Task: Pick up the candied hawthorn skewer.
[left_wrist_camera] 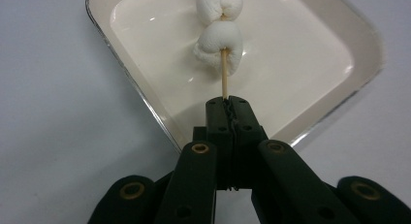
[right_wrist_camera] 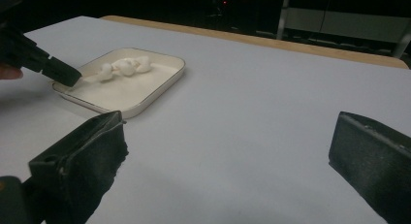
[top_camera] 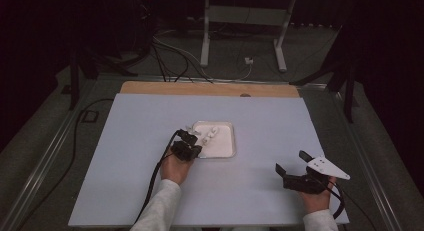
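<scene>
A wooden skewer point(left_wrist_camera: 224, 78) with white marshmallows point(left_wrist_camera: 220, 42) threaded on it lies over a white square tray point(left_wrist_camera: 140, 93). My left gripper point(left_wrist_camera: 231, 105) is shut on the skewer's bare end at the tray's near left corner. In the high view the tray point(top_camera: 233, 141) sits mid-table, with the marshmallows point(top_camera: 209, 134) in its left half and the left gripper point(top_camera: 196, 142) at its left edge. My right gripper point(top_camera: 290, 161) stands open at the front right, well apart from the tray, with nothing between its fingers. The right gripper view shows the right gripper point(right_wrist_camera: 228, 151), tray point(right_wrist_camera: 160, 93), marshmallows point(right_wrist_camera: 123, 66) and left gripper point(right_wrist_camera: 68, 76).
The pale work board point(top_camera: 125, 141) lies on a wooden tabletop point(top_camera: 210, 88) whose strip shows at the back. Beyond it are floor cables point(top_camera: 170, 56) and a white frame's legs point(top_camera: 205, 36). Open board lies between the tray and the right gripper.
</scene>
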Tool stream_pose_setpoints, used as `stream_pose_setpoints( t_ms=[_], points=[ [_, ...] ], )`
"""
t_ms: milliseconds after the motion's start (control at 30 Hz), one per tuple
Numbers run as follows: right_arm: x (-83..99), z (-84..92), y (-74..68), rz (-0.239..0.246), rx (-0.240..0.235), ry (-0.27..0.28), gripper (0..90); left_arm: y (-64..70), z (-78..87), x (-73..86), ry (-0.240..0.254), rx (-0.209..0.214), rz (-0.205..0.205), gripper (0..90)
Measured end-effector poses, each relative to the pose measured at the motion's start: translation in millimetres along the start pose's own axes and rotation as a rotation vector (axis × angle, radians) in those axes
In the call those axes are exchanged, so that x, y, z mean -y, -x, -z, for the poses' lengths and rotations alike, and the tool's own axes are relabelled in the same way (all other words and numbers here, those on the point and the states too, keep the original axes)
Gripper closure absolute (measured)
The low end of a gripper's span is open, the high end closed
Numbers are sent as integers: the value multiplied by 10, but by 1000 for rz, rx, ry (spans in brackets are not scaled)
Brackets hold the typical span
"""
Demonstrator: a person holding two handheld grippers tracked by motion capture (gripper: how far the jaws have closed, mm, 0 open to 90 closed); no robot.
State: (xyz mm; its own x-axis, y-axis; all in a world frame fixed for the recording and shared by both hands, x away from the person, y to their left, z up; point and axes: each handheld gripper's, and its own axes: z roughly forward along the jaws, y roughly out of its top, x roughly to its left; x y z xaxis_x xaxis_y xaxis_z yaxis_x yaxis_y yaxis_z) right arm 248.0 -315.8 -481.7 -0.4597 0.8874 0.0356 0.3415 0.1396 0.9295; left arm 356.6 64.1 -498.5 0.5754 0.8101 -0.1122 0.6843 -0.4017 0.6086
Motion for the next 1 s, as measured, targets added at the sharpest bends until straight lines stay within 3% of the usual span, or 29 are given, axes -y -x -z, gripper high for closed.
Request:
stream_pose_setpoints(
  t_ms=[500, 700, 767, 1000],
  points=[
    [-4, 9, 7, -17, -3, 7, 0, -112, 346, 155, 157, 85, 31, 900],
    [-21, 1, 7, -47, -18, 12, 0, -148, 484, 236, 211, 104, 44, 900],
    [-53, -10, 18, -79, -35, 22, 0, -161, 522, 265, 225, 113, 49, 900],
    [-201, -73, 24, -114, -78, 41, 0, -193, 625, 319, 258, 148, 32, 900]
  ],
)
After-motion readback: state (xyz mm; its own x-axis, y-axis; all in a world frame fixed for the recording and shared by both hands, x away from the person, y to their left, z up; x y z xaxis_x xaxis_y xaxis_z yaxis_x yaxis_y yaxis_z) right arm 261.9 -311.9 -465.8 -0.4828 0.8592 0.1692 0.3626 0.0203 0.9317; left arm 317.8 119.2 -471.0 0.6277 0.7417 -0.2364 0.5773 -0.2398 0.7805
